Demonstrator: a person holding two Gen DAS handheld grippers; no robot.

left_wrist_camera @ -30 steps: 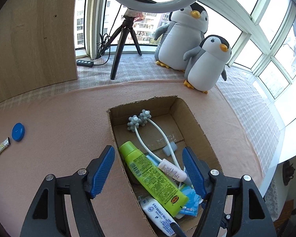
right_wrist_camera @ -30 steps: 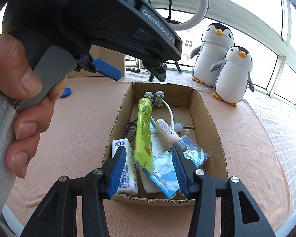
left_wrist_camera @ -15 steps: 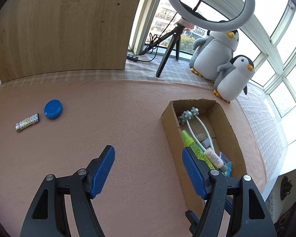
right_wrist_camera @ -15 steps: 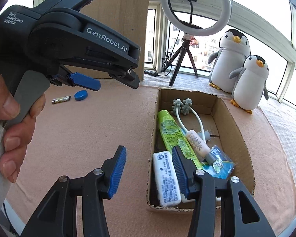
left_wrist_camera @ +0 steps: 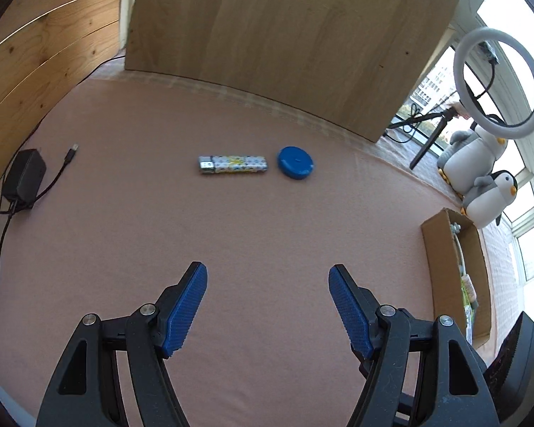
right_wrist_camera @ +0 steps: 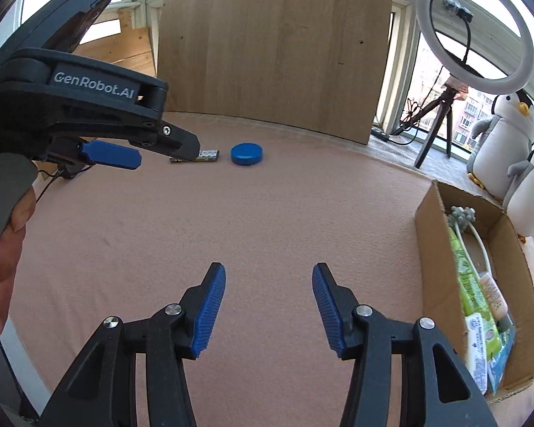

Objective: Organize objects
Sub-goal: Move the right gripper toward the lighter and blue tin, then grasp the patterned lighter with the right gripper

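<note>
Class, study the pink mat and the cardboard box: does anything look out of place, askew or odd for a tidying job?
Two things lie loose on the pink mat, outside the cardboard box that holds the other items: a patterned lighter and beside it a blue round lid. Nothing looks spilled or damaged.

Pretty much the whole pink mat [left_wrist_camera: 252, 235] is lying wide open in the middle of both frames. Only the patterned lighter [left_wrist_camera: 233, 165] and blue round lid [left_wrist_camera: 295, 162] are sitting just beside each other, upper center. The cardboard box [right_wrist_camera: 430, 227] is blocking the right edge, and the wooden board [right_wrist_camera: 274, 42] is walling off the top.
</note>
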